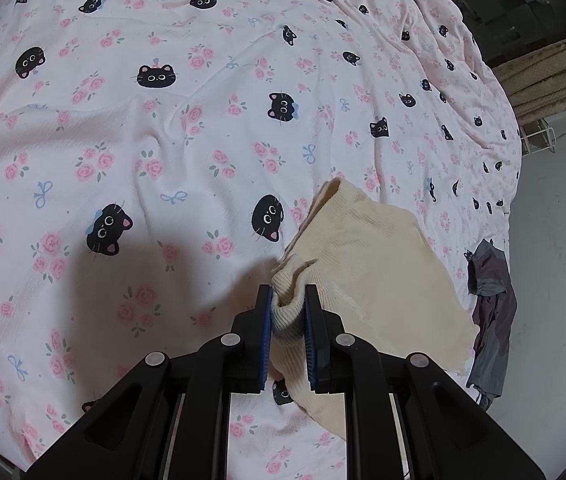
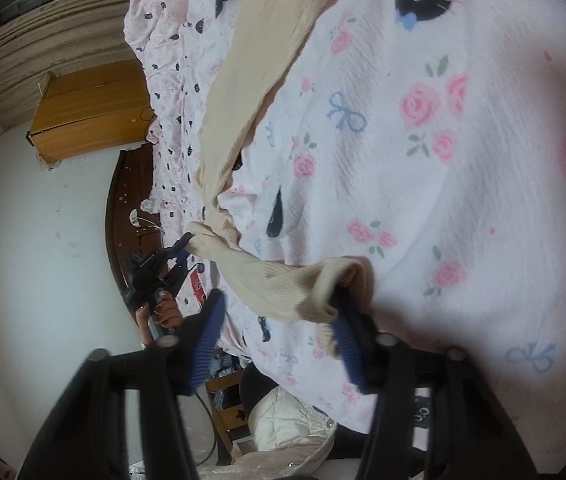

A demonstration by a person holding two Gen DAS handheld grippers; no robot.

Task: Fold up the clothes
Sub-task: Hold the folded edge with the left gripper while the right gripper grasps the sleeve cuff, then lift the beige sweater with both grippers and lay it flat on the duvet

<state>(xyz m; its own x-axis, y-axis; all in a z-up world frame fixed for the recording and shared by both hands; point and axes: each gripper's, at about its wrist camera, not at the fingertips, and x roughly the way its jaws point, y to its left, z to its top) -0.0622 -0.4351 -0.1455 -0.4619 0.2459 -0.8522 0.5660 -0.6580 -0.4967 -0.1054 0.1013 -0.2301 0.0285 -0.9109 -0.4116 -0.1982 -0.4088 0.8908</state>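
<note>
Two black two-finger grippers work one cream ribbed-knit garment (image 1: 367, 264) on a bed covered by a pink sheet printed with black cat faces, roses and blue bows (image 1: 155, 128). In the left wrist view, the left gripper (image 1: 288, 312) sits at lower centre, its blue pads clamped on a bunched ribbed edge of the knit, while the rest of the cloth spreads toward the lower right of the frame. A crumpled grey garment (image 1: 491, 312) lies at the right edge of the bed, just beside the cream one.

In the right wrist view, the right gripper (image 2: 279, 328) fills the bottom of the frame. Its jaws stand apart; a folded cream cuff rests against the right-hand pad only, so no grip is made there. The left gripper appears small at centre left, held by a hand (image 2: 163, 310), pulling the knit into a taut twisted rope that runs toward the top of the frame.

The likely trouble: that cuff sits at the very tip of one pad, and a closing bite could catch only a thin fold or miss, letting the cloth drop. The twist between the two holds could also set a crooked fold.
</note>
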